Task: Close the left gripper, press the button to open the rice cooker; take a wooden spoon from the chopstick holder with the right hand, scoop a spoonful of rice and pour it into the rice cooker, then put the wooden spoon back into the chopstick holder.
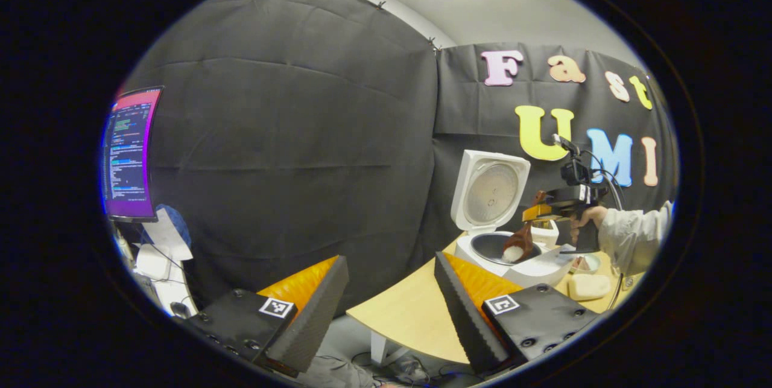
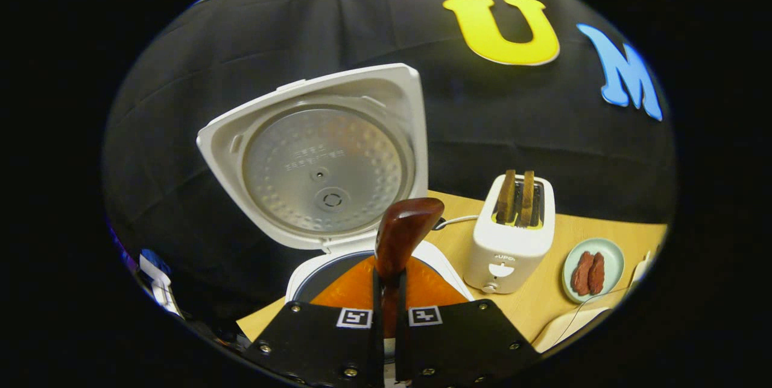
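Right gripper (image 2: 386, 291) fingers clamped on wooden spoon (image 2: 401, 234) over open rice cooker (image 2: 313, 159); left gripper (image 1: 386, 297) fingers spread; toaster (image 2: 512, 237) label seemingly "UPO"

We spot embossed lines on the cooker lid's (image 2: 319, 162) inner plate, too small to read; the toaster (image 2: 512, 237) front carries a tiny mark we cannot make out.

Left gripper (image 1: 391, 303): fingers spread wide apart, nothing between them. Right gripper (image 2: 386, 291): fingers pressed together on a wooden spoon (image 2: 399, 237), its handle rising just above the fingertips.
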Action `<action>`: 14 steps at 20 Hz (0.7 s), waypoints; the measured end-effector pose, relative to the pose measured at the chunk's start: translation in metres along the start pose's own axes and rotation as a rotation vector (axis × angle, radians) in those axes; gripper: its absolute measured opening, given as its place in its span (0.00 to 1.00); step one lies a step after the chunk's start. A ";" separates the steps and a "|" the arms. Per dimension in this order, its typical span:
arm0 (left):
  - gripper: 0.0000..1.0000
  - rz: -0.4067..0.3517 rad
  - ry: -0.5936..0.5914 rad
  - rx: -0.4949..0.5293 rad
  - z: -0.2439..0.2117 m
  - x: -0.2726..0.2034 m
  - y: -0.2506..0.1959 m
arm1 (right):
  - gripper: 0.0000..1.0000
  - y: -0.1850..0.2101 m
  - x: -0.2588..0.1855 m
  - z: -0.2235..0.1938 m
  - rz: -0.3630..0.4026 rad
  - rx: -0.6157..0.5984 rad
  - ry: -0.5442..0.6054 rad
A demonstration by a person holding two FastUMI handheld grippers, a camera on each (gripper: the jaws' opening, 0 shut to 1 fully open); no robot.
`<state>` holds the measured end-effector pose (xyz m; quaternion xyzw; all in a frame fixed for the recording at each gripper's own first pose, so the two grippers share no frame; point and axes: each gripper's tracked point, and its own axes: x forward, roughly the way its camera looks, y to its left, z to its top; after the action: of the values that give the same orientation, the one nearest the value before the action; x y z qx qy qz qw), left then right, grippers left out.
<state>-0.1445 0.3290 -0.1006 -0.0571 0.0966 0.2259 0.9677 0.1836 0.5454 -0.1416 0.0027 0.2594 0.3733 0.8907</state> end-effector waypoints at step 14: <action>1.00 -0.009 -0.014 0.002 0.004 -0.006 0.002 | 0.08 0.040 -0.032 0.042 -0.126 -0.710 -0.199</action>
<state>-0.1500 0.3289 -0.0958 -0.0548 0.0897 0.2220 0.9694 0.1579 0.5606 -0.0831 -0.2859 0.0254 0.3825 0.8782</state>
